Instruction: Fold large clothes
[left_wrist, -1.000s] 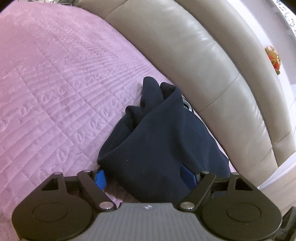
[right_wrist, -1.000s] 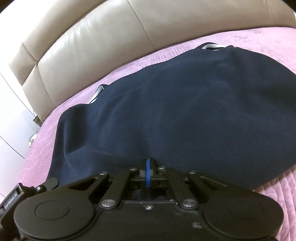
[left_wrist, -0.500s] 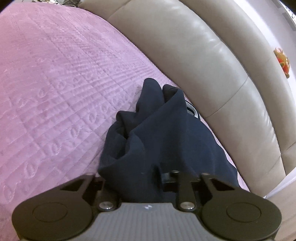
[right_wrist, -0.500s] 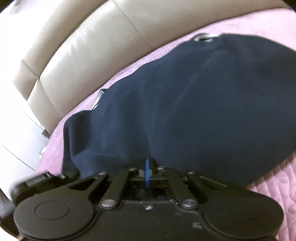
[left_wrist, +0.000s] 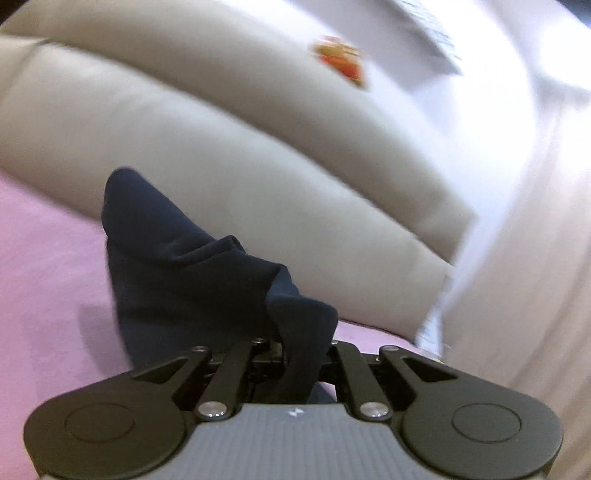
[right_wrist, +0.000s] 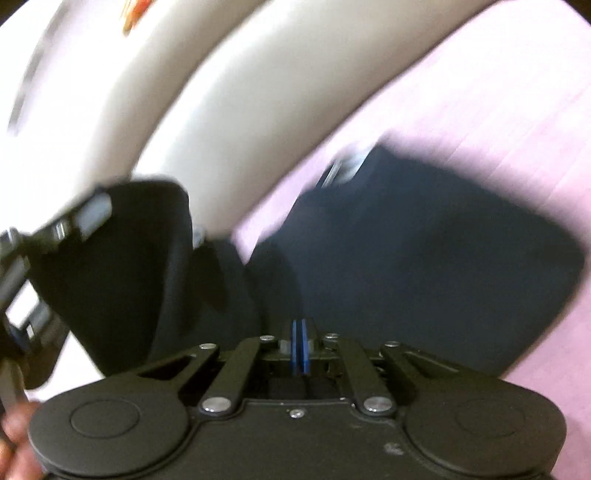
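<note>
- Left gripper (left_wrist: 295, 354): jaws drawn in tight, pinching a bunch of the dark navy garment (left_wrist: 192, 280); cloth runs down between the linkages and covers the fingertips.
- From that grip the garment rises in a crumpled peak up and left, in front of the beige padded headboard (left_wrist: 229, 140).
- Pink bedspread (left_wrist: 48, 266) lies left of and under the cloth, with a small strip also showing right of the gripper.
- Right gripper (right_wrist: 300, 345): blue pads (right_wrist: 305, 345) pressed together, only a sliver between them, garment edge right at the tips; grip on the cloth looks likely, but the pinched fabric itself is hidden.
- Right view, heavy blur: the bulk of the garment (right_wrist: 424, 266) spreads over the bedspread (right_wrist: 498, 110), one part lifted at the left.
- Left gripper (right_wrist: 51, 229) seen at the left edge of the right view, touching that lifted part.
- Blurred red-orange object (left_wrist: 341, 61) above the headboard; can't tell what it is.
</note>
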